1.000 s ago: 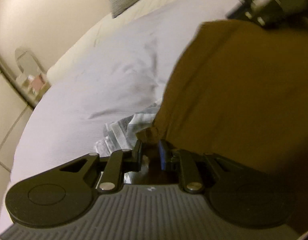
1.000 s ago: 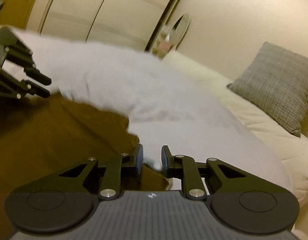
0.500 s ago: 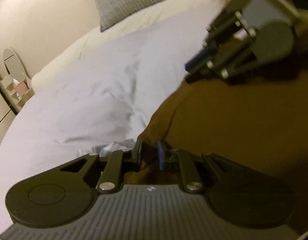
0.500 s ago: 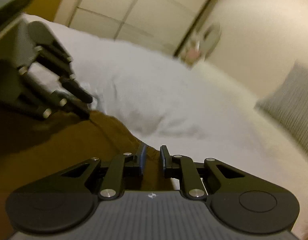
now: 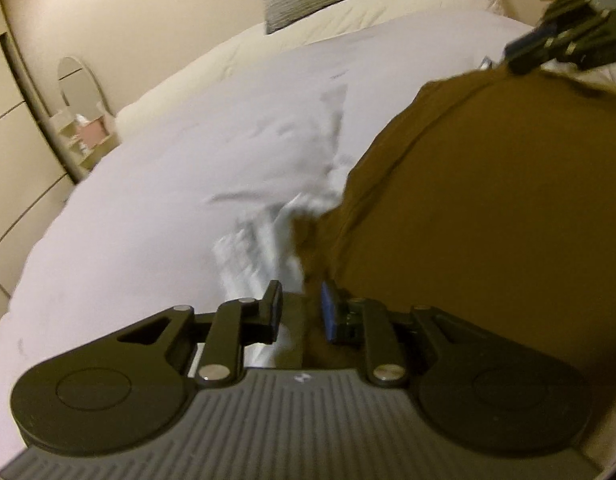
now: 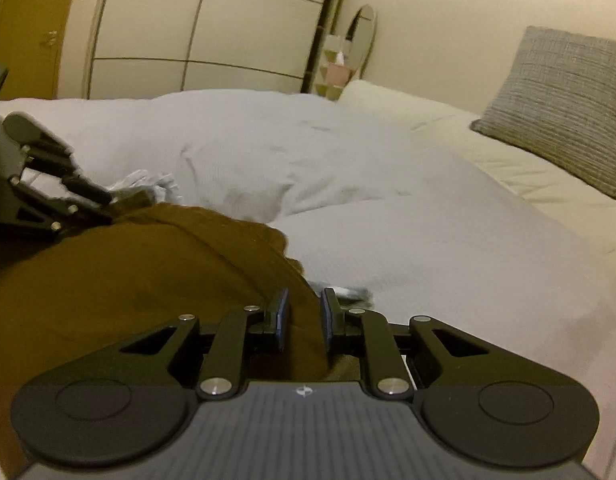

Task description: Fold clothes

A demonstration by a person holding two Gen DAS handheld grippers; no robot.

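A brown garment (image 5: 488,208) lies spread on the white duvet (image 5: 196,184) of a bed. My left gripper (image 5: 301,312) is shut on its near left edge, with brown cloth between the pads. My right gripper (image 6: 304,314) is shut on another edge of the same brown garment (image 6: 120,272). Each gripper shows in the other's view: the right one at top right (image 5: 512,56), the left one at far left (image 6: 108,204). A crumpled white striped cloth (image 5: 264,240) lies under the garment's edge.
A grey knitted pillow (image 6: 564,104) rests on the cream bedding (image 6: 516,168) at the head of the bed. A wardrobe (image 6: 204,36), a small oval mirror (image 6: 364,36) and a shelf with small items (image 6: 336,68) stand beyond the bed.
Both grippers have stayed shut on the brown garment and moved apart, drawing the cloth out wider over the duvet. The right gripper now sits farther from the left one.
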